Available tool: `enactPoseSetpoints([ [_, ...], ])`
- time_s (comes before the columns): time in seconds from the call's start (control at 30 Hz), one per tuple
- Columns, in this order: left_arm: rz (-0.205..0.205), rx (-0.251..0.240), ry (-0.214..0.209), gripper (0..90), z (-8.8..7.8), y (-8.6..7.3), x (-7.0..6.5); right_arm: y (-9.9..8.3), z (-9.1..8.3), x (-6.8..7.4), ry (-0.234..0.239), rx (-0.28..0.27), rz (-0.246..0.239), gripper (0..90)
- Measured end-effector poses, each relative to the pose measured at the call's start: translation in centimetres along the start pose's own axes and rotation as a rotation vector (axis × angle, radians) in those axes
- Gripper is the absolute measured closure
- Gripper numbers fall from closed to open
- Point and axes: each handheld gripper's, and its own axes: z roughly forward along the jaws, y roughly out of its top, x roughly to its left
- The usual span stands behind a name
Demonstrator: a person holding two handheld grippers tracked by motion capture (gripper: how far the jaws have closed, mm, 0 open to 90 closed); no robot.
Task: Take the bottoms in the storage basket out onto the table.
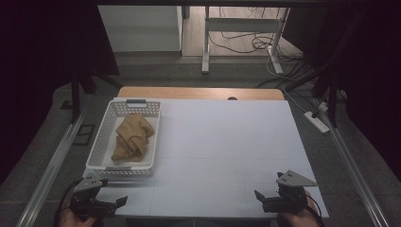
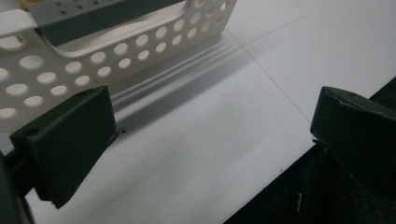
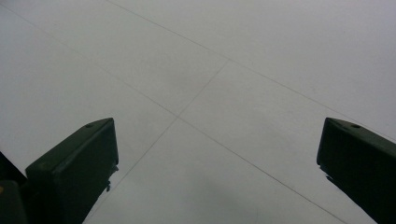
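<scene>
Cloth (image 1: pixel 134 137), brown and crumpled, lies inside the white perforated basket (image 1: pixel 105 138) on the worktop (image 1: pixel 222 146). Just beside the basket's near end, the left hand-held gripper (image 1: pixel 101 202) gapes wide, empty; well apart from the basket, the right hand-held gripper (image 1: pixel 272 198) likewise gapes, holding nothing.

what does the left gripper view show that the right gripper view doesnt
The left gripper view adds the perforated wall of the white basket just ahead of the left gripper, plus the table's near edge with dark floor below. The right gripper view adds faint seam lines crossing on the surface ahead of the right gripper. Both share the white table and two black fingers standing wide apart with nothing between them.
</scene>
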Motion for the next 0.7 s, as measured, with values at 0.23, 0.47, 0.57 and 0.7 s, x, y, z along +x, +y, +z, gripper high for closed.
enactPoseSetpoints([
  [0.23,-0.002,-0.032,-0.03,0.0,-0.33,0.27,-0.07,0.01,0.04,0.02,0.0,0.002,-0.002,0.0],
  [0.47,0.002,-0.05,-0.048,0.0,-0.5,0.45,-0.1,0.02,0.09,0.06,-0.001,0.008,-0.01,0.0],
  [0.57,0.007,-0.049,-0.057,0.0,-0.45,0.51,-0.09,0.02,0.1,0.07,-0.001,0.009,-0.011,0.0],
  [0.7,0.01,-0.058,-0.074,0.0,-0.51,0.62,-0.04,0.03,0.11,0.1,-0.002,0.011,-0.012,0.0],
])
